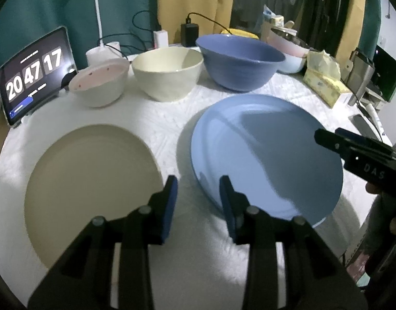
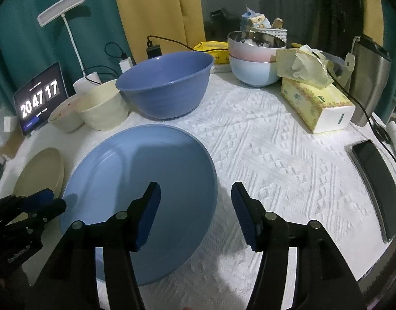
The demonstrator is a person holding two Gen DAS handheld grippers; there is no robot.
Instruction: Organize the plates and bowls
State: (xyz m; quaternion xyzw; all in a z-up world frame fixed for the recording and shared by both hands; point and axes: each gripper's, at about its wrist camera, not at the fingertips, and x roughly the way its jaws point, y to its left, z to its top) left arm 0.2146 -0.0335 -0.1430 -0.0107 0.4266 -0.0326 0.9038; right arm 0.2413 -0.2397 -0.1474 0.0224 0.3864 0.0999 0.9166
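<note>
A light blue plate (image 2: 143, 193) lies flat on a white textured cloth covering the table (image 2: 288, 160), near its front edge. Just to its left, apart from it, lies a beige plate (image 1: 94, 180), also flat. Behind the plates stands a row of three bowls: a small white bowl with a pink inside (image 1: 99, 84) at the left, a cream bowl (image 1: 168, 72) beside it, and a large deep blue bowl (image 1: 240, 60) at the right. The small bowl and the cream bowl stand close together; from the right wrist view they look as if they touch, though this is unclear. The left tool (image 1: 198, 206) hovers over the cloth between the two plates, its blue-padded fingers a little apart with nothing between them. The right tool (image 2: 196, 214) hangs over the right edge of the blue plate, its fingers wide apart and gripping nothing; the plate's rim shows below the gap. Farther back sit a stack of pink and pale blue bowls (image 2: 254, 62), a yellow tissue box (image 2: 314, 100), a tablet showing a clock (image 1: 35, 77), a white desk lamp (image 2: 68, 25) and a dark phone (image 2: 376, 188) at the right edge.
</note>
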